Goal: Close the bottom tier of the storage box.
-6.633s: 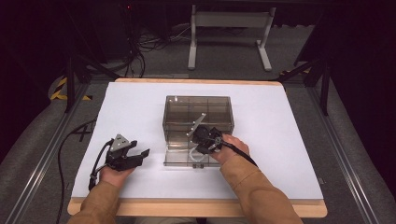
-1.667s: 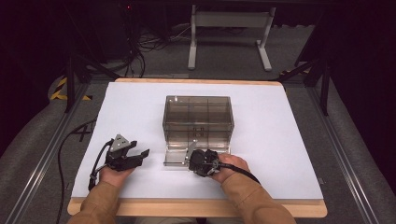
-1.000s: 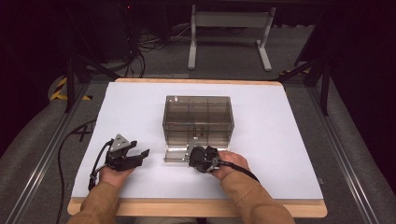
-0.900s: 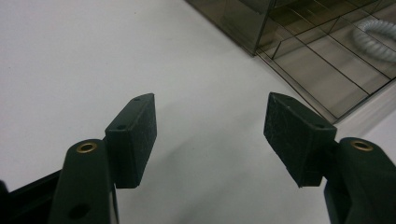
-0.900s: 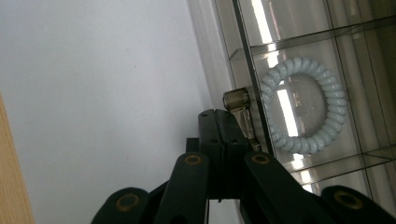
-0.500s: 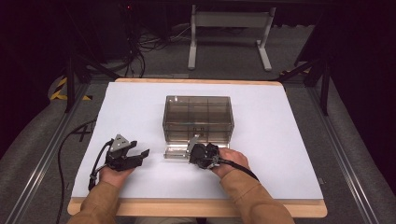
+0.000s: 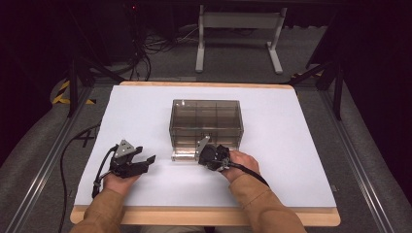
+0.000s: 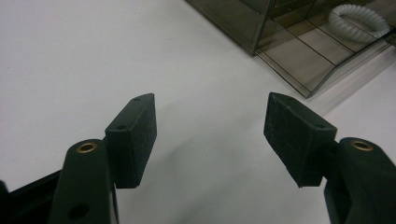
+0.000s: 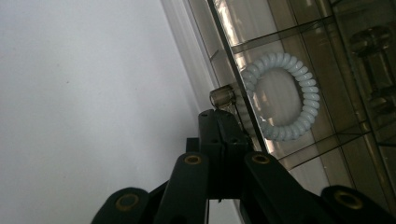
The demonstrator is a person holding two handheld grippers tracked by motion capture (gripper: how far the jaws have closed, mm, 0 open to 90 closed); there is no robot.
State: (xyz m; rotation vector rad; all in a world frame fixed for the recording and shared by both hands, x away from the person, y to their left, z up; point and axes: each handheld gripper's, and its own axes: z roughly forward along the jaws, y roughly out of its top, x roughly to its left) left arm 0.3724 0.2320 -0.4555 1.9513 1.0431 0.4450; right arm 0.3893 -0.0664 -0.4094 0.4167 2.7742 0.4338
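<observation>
Two black jaws of the right gripper [image 9: 218, 116] are pressed tight together, with nothing between them. Their tips sit right at a small clear knob [image 9: 222, 96] on the edge of the see-through box [image 9: 299, 42]. I cannot tell if the tips touch the knob. Just past the knob, inside the box, lies a white curly ring [image 9: 280, 97], like a stretchy hair tie. It rests flat in one of the little rooms of the box, close to the front wall.

From the high view, the right gripper [image 7: 210, 154] is at the front of the box [image 7: 206, 122], near its low clear front piece. The right hand [image 7: 241, 163] holds it from behind, and a black cable runs back over the brown sleeve.

The left gripper [image 8: 210, 126] has its jaws wide apart, and only bare white table [image 8: 70, 56] lies between them. A corner of the box [image 8: 299, 70] is farther off, with the white curly ring [image 8: 357, 21] inside it. In the high view, the left gripper [image 7: 138, 162] rests on the table [image 7: 291, 145], well apart from the box, held by the left hand [image 7: 116, 182].
</observation>
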